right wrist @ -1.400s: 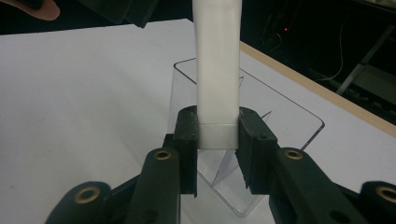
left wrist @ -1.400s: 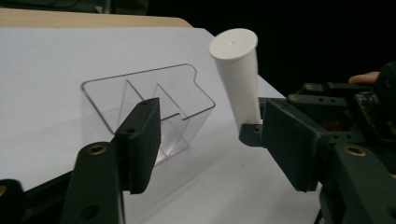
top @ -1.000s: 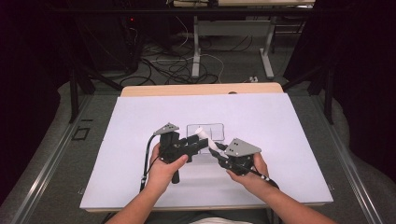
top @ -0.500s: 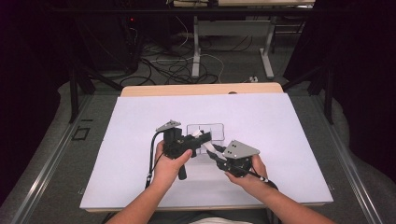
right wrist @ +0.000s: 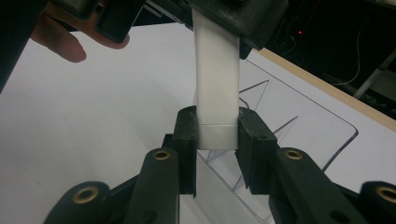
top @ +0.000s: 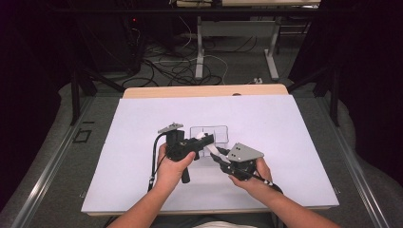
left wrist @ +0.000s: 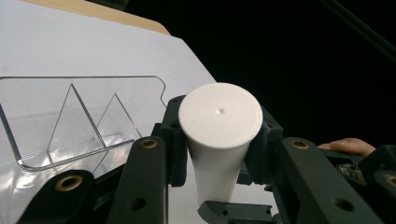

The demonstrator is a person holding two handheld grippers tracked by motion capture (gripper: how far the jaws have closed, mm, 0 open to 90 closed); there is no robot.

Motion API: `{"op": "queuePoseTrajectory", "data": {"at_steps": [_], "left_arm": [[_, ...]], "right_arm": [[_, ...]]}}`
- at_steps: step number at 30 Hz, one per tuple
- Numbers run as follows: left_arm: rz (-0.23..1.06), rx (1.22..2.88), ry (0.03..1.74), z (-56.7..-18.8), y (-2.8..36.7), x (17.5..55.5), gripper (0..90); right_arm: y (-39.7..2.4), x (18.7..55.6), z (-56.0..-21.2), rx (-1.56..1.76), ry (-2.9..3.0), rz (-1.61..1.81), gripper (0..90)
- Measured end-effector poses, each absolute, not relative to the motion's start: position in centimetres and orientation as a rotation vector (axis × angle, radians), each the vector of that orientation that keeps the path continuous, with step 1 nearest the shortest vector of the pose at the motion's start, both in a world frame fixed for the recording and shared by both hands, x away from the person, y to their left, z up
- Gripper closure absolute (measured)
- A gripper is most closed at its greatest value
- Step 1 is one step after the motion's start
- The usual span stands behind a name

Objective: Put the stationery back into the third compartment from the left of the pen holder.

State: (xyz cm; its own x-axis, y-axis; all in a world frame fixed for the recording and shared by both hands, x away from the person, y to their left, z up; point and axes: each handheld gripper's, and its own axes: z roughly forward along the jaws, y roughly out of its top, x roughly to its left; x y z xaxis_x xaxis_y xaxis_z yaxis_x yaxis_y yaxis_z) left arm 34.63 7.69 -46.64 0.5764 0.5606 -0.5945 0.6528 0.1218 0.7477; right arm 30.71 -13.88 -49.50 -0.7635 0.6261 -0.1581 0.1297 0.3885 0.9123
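Observation:
A white tube [top: 209, 145] is held between both grippers just above the mat, in front of a clear plastic tray [top: 223, 129]. My left gripper [top: 201, 142] is shut on the tube's upper part; its round flat end [left wrist: 219, 114] faces that gripper's camera between the black jaws. My right gripper [top: 216, 155] is shut on the tube's other end, a short capped section [right wrist: 215, 135] with a seam line. In the right gripper view the tube [right wrist: 217, 70] runs up into the left gripper [right wrist: 224, 14]. The clear tray [left wrist: 9, 135] has slanted dividers.
A white mat [top: 294, 128] covers the wooden table [top: 204, 91]. The tray [right wrist: 327, 135] lies just beyond the grippers near the mat's middle. Table legs and cables [top: 190, 61] stand on the floor behind the table. Both forearms come in from the bottom edge.
The left gripper has shifted slightly forward and right, toward the tray. The right gripper has barely moved. Both stay shut on the tube.

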Motion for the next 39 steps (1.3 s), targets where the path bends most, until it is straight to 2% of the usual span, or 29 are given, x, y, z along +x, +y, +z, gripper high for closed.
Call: {"op": "queuePoseTrajectory", "data": {"at_steps": [5,15,21,30,33,39], "left_arm": [[-0.088,1.538,1.076,-46.6,7.6,34.8,66.6],[-0.023,1.538,1.067,-45.6,7.4,35.7,66.7],[0.017,1.538,1.064,-45.1,7.2,36.2,66.7],[0.079,1.553,1.062,-44.7,6.7,37.1,66.7],[0.107,1.566,1.058,-44.7,6.4,37.4,66.7],[0.153,1.591,1.049,-44.7,5.7,37.7,66.7]], "right_arm": [[-14.0,30.9,-49.6,0.641,2.168,1.374,69.8],[-14.6,31.4,-49.7,0.622,2.159,1.403,46.2],[-15.6,32.0,-49.6,0.655,2.125,1.394,37.5],[-17.3,33.2,-49.5,0.740,2.075,1.391,28.8],[-17.7,33.5,-49.6,0.864,2.094,1.408,28.1],[-18.3,34.3,-50.0,0.928,2.088,1.401,15.5]]}}
